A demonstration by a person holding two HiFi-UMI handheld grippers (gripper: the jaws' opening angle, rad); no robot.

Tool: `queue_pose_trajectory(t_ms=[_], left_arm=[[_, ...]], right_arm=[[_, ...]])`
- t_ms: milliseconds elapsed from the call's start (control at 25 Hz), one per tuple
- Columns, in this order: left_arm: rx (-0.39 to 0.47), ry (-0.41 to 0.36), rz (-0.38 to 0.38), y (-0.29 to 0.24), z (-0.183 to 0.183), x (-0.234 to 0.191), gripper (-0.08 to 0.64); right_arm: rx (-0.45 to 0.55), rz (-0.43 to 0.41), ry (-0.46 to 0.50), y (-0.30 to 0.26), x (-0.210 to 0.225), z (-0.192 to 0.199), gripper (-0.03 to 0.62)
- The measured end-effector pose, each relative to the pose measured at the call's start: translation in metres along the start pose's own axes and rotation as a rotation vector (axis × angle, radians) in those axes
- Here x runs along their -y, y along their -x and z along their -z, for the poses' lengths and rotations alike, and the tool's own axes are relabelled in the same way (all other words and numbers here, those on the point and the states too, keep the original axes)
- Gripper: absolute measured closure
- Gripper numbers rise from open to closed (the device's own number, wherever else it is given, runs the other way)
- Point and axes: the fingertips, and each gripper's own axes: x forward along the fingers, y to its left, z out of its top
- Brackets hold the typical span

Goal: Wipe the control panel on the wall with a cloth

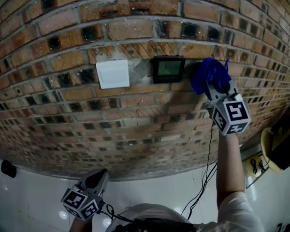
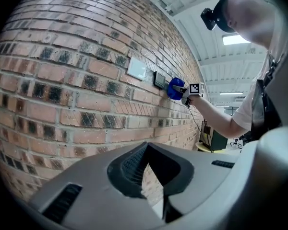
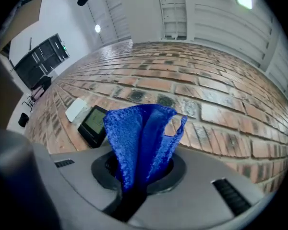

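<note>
Head view showed my left tongs [image 1: 99,177] held low, near the bottom edge of the brick wall [image 1: 135,115] where it met the glossy white floor [image 1: 34,192], well apart from everything mounted on the wall. Left gripper view had those jaws parted, dark ribbed pads set in a smooth grey shell, with nothing between them and only bare brick beyond.

Higher up the wall, a flat white square plate [image 1: 112,74] sat left of the control panel [image 1: 168,69], near it but not touching. The panel was a small dark rectangular box with a greyish-green screen. The bricks around them were rough, orange-brown with dark burnt patches, laid in pale mortar.

Just right of the panel's right edge was the cloth [image 1: 210,75], a deep blue, nubbly fabric bunched close to the bricks. I could not tell whether it touched the panel.

My right tongs [image 1: 215,88] were clenched on the cloth. Right gripper view showed the jaws closed on its lower folds, with the rest standing up out of them in a loose, creased peak. The panel lay beyond and to the left of it.

A thin black cable [image 1: 208,163] trailed down beside my raised forearm [image 1: 229,163].
</note>
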Motion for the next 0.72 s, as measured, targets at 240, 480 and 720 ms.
queue_pose_trajectory(t_ms=[240, 480, 720], left_arm=[[-0.003, -0.005, 0.013, -0.006, -0.002, 0.006, 0.557], [-0.002, -0.001, 0.009, 0.002, 0.0, 0.001, 0.557], [0.003, 0.008, 0.003, 0.012, 0.003, -0.001, 0.557]], right_arm=[[-0.032, 0.021, -0.011, 0.001, 0.02, 0.014, 0.503], [0.102, -0.126, -0.011, 0.0, -0.067, -0.048, 0.503], [0.14, -0.299, -0.014, -0.037, -0.165, -0.08, 0.503]])
